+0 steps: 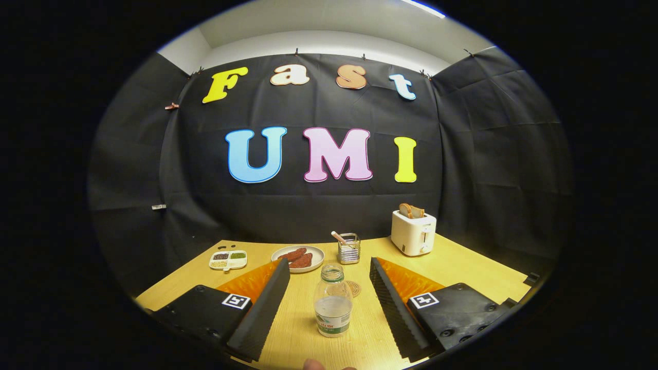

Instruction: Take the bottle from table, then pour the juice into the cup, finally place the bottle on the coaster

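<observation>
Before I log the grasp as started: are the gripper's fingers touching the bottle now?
Apart. The gripper view shows the bottle standing upright between the open fingers of the gripper, with bare table visible on both sides of it.

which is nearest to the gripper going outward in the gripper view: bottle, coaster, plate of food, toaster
The gripper is open, its fingers standing wide apart.
1. bottle: upright between the fingers, touching neither.
2. coaster: just behind the bottle, partly hidden by it.
3. plate of food: beyond the left fingertip.
4. toaster: farthest, back right near the booth wall.
</observation>
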The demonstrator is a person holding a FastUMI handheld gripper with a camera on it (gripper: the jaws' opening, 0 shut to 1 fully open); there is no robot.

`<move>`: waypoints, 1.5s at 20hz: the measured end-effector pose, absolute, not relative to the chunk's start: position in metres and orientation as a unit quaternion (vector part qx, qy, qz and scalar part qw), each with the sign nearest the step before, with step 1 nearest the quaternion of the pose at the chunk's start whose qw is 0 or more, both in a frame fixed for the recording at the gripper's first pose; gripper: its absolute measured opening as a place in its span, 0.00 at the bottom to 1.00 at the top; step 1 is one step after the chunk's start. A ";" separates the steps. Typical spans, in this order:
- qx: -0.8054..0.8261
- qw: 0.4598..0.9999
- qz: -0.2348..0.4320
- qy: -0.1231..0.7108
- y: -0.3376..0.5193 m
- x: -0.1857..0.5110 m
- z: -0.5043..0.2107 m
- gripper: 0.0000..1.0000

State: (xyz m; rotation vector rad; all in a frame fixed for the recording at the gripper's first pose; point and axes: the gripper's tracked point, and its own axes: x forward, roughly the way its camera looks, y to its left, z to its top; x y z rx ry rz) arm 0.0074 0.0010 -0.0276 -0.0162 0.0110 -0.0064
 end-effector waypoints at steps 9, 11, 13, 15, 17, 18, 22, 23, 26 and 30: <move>-0.019 1.000 -0.005 0.003 0.001 0.026 -0.093 0.96; -0.024 1.000 -0.010 0.002 -0.004 0.034 -0.112 0.96; -0.021 1.000 -0.010 0.005 -0.005 0.045 -0.133 0.96; -0.019 1.000 -0.010 0.004 -0.005 0.055 -0.148 0.96; -0.025 1.000 -0.013 0.002 -0.008 0.066 -0.159 0.96; -0.029 0.999 -0.014 0.003 -0.007 0.070 -0.165 0.96; -0.027 0.999 -0.020 0.002 -0.008 0.078 -0.177 0.96; -0.025 0.999 -0.022 0.007 -0.008 0.082 -0.180 0.96; -0.026 0.999 -0.030 0.013 -0.009 0.084 -0.181 0.76; -0.017 1.000 -0.022 0.009 -0.005 0.079 -0.159 0.75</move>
